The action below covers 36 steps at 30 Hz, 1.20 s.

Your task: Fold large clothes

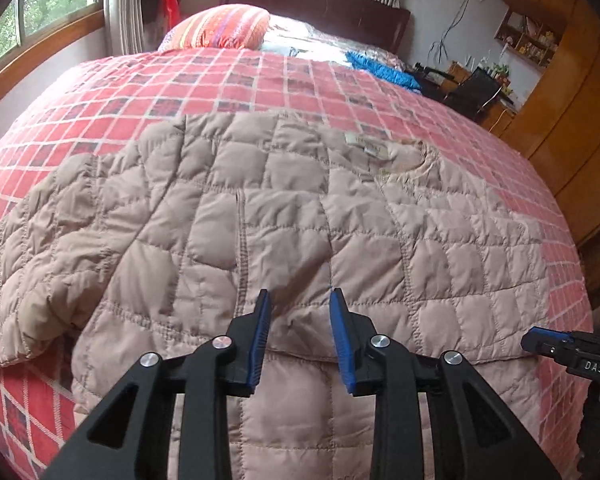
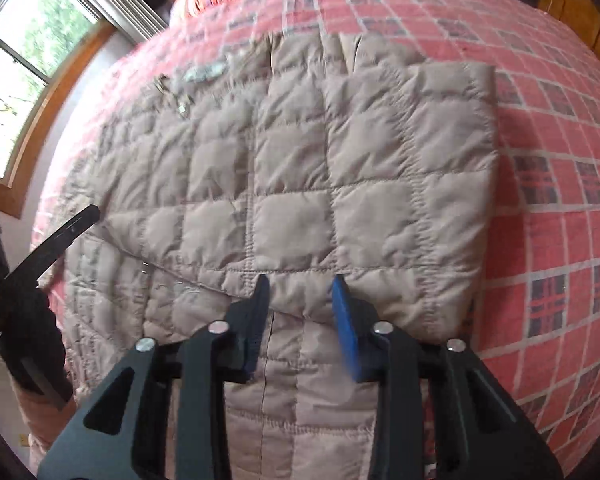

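Observation:
A beige quilted jacket (image 1: 260,208) lies spread on the bed, its neck label (image 1: 367,147) facing up and one sleeve (image 1: 40,260) trailing off to the left. My left gripper (image 1: 299,294) is open, low over the jacket's near part, where a folded edge runs between its blue pads (image 1: 260,336). In the right wrist view the jacket (image 2: 300,160) has a panel folded over on its right side (image 2: 440,168). My right gripper (image 2: 301,282) is open over that panel's near edge. Each gripper shows in the other's view: right gripper (image 1: 540,342), left gripper (image 2: 76,224).
The bed has a red plaid cover (image 1: 180,92) (image 2: 560,200). A striped orange pillow (image 1: 220,28) and a blue cloth (image 1: 384,70) lie near the dark headboard (image 1: 320,4). A wooden wardrobe (image 1: 560,100) stands to the right, a window (image 1: 40,12) to the left.

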### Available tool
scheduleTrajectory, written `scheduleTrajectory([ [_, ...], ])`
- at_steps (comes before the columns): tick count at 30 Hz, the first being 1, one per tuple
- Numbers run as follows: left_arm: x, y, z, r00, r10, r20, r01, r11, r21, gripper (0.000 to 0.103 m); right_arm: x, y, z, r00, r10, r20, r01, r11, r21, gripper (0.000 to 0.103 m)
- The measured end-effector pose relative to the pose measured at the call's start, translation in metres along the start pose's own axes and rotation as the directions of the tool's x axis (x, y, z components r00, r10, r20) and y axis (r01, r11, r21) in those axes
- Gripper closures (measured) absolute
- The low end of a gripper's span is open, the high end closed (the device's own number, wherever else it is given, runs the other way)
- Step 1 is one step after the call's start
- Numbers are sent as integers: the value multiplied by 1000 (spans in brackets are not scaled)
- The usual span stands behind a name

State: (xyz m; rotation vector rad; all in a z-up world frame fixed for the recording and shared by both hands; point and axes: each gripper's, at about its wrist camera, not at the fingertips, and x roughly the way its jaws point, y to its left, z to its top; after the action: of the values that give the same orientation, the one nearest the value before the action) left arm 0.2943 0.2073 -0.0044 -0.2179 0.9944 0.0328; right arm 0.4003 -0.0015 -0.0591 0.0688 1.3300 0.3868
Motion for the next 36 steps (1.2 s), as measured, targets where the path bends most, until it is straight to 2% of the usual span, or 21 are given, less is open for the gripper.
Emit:
scheduleTrajectory([
  [4, 28, -2, -9, 998, 24, -55, -22, 999, 48, 74, 25, 3, 3, 998, -56, -28, 56, 998, -15, 77],
  [8, 34, -9, -16, 998, 57, -25, -54, 990, 128, 74, 31, -7, 6, 998, -51, -29, 51, 999, 2, 80],
  [10, 34, -11, -17, 998, 67, -13, -65, 988, 139, 74, 30, -9, 7, 998, -59, -23, 60, 998, 7, 80],
  [14, 30, -1, -12, 1000, 11, -27, -8, 997, 82, 75, 31, 5, 7, 997, -80, -15, 80, 997, 6, 79],
  [17, 6, 17, -10, 999, -36, -28, 36, 999, 24, 78, 12, 15, 2, 999, -42, 9, 42, 999, 12, 76],
  [18, -9, 26, -11, 999, -38, -9, 38, 999, 10, 71, 3, 22, 0, 999, -25, 28, 25, 1000, -14, 76],
  [19, -21, 35, -12, 999, -29, 13, 29, 1000, -3, 53, -7, 33, -3, 999, -16, 50, 18, 999, -46, 76],
  [21, -48, 59, -18, 998, -9, 65, 12, 999, -44, 34, -13, 47, -5, 999, -4, 50, 8, 997, -73, 75],
  [22, -60, 76, -23, 996, -3, 87, 9, 998, -69, 33, -13, 55, -6, 999, 9, 38, -6, 997, -83, 75],
  [24, -75, 110, -33, 996, 17, 83, -7, 992, -129, 29, -8, 70, -5, 999, 28, 17, -27, 994, -102, 75],
  [26, -89, 155, -49, 996, 45, 72, -28, 976, -217, 29, 0, 85, -3, 999, 39, 1, -39, 993, -114, 75],
  [29, -106, 219, -75, 986, 156, 56, -129, 935, -329, 29, 14, 109, 0, 998, 50, -26, -54, 988, -147, 75],
  [32, -118, 283, -99, 971, 238, 16, -208, 876, -435, 29, 25, 130, 2, 997, 52, -56, -61, 983, -174, 75],
  [36, -130, 351, -121, 949, 314, -21, -272, 786, -556, 29, 36, 151, 7, 996, 53, -69, -65, 978, -199, 75],
])
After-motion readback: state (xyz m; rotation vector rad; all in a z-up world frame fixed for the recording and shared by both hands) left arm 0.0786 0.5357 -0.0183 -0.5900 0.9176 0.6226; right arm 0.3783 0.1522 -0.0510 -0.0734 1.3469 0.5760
